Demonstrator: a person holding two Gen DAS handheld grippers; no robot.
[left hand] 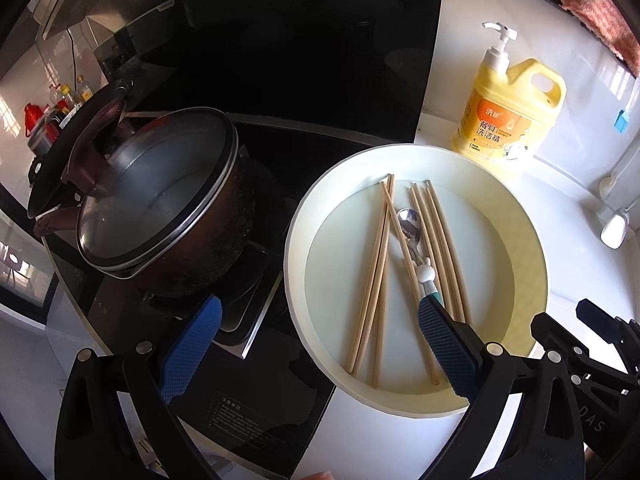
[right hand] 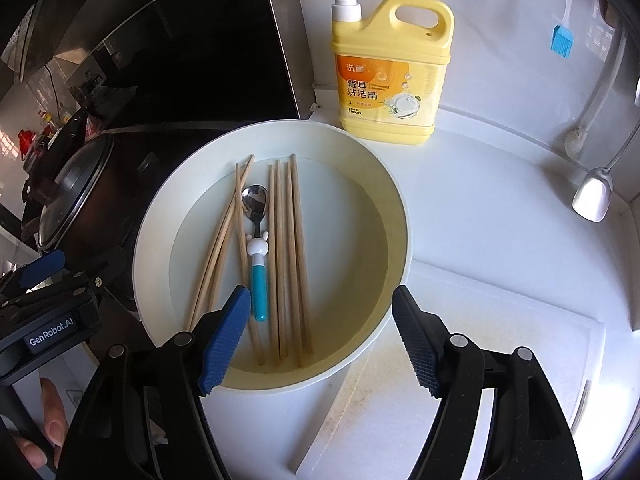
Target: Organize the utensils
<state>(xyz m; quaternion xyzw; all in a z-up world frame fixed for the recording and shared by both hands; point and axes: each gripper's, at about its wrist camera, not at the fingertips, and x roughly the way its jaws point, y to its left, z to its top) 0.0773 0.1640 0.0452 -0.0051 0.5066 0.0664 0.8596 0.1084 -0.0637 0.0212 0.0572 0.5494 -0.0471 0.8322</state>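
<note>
Now both hand-held grippers are hovering over the near side of a round white basin [right hand: 404, 216] that is sitting on a white worktop [right hand: 500, 248]. Wooden chopsticks [right hand: 296, 256] are lying loose on the basin's flat bottom, one bunch fanning out at the left and crossing near its far tips, another bunch lying roughly parallel at the right. Between the bunches a metal spoon [right hand: 256, 204] with a teal handle and a white rabbit figure is lying with its bowl pointing away.

The left hand-held gripper [left hand: 320, 344] is standing wide, its left finger hanging over the black stove edge and its right finger [left hand: 444, 344] reaching inside the basin over the end of the spoon's handle; whether it is touching, I cannot tell. The right hand-held gripper [right hand: 320, 340] is also spreading wide, empty, straddling the basin's near rim, one finger above the chopstick ends and the other just outside the rim.

Leftward, a dark pot [left hand: 168, 208] with a glass lid is crowding close to the basin's edge. Behind the basin a yellow detergent bottle [right hand: 390, 76] is standing near the rim. Rightward the worktop is lying open, and a white cutting board [right hand: 460, 360] is sitting beside the basin.
</note>
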